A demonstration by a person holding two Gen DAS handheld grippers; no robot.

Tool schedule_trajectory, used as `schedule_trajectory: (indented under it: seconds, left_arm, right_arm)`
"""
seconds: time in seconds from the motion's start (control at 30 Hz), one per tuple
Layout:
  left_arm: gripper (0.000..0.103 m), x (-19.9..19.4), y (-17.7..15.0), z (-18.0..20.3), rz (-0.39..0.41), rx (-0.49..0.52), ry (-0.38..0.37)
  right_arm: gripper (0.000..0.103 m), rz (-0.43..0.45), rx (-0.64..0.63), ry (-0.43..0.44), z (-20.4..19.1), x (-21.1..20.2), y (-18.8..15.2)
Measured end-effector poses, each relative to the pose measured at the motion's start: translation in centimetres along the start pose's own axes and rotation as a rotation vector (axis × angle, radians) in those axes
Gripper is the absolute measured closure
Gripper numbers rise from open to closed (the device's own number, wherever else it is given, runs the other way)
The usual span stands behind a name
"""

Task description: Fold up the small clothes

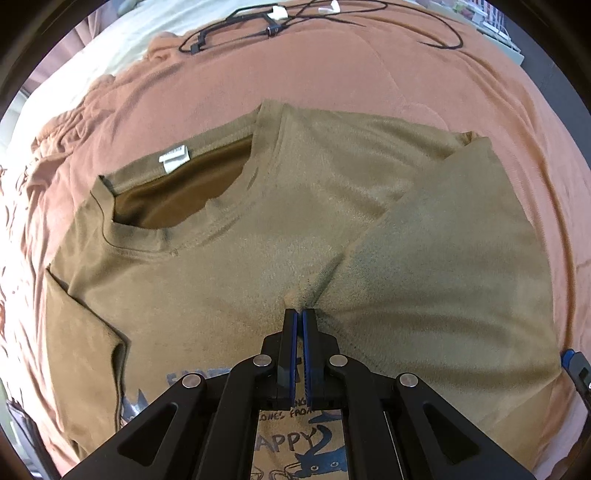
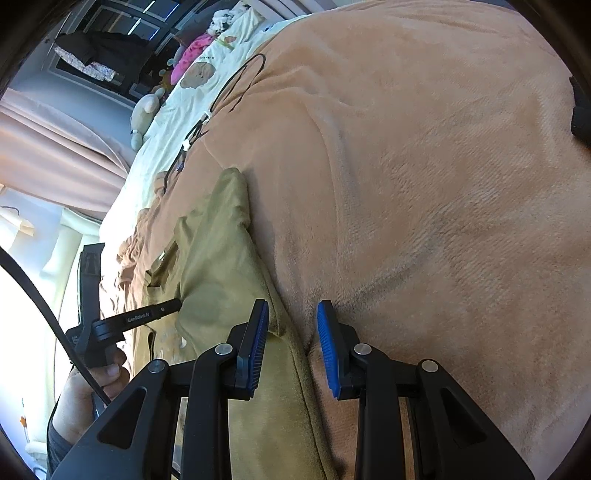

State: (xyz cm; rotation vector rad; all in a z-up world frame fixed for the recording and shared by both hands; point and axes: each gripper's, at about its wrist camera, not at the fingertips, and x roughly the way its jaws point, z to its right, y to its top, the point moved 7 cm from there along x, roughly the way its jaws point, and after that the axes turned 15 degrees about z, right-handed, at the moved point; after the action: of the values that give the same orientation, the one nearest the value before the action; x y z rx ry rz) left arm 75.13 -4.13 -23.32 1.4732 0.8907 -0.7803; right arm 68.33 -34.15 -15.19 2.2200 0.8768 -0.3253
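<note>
The left gripper [image 1: 298, 314] is closed, pinching a fold of the brown T-shirt [image 1: 229, 258], which lies spread on the bed's orange blanket [image 1: 369, 74]. The right gripper [image 2: 291, 321] is partly open with nothing between its pads, hovering over the T-shirt's edge.

A rust-orange blanket [image 1: 369, 74] covers the bed, black cables [image 1: 332, 22] trailing across its far end. Beyond lie a cream sheet [image 2: 207, 77], soft toys [image 2: 147, 107] and pink curtains [image 2: 55, 147].
</note>
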Motion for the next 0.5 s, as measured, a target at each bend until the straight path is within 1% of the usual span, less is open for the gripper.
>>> schedule_trajectory:
  seconds: [0.17,0.33,0.5]
  left_arm:
    - [0.1,0.3,0.1,0.3,-0.005,0.01,0.002]
    - [0.1,0.2,-0.4,0.5,-0.058,0.04,-0.059]
    - [0.1,-0.3,-1.2,-0.1,-0.089,0.06,-0.077]
  right_arm:
    - [0.078,0.013,-0.005,0.013,-0.2,-0.3,0.3]
    - [0.078,0.021,-0.033,0.043,-1.5,-0.6,0.2]
    - [0.078,0.019,-0.051,0.06,-2.4,-0.7,0.0]
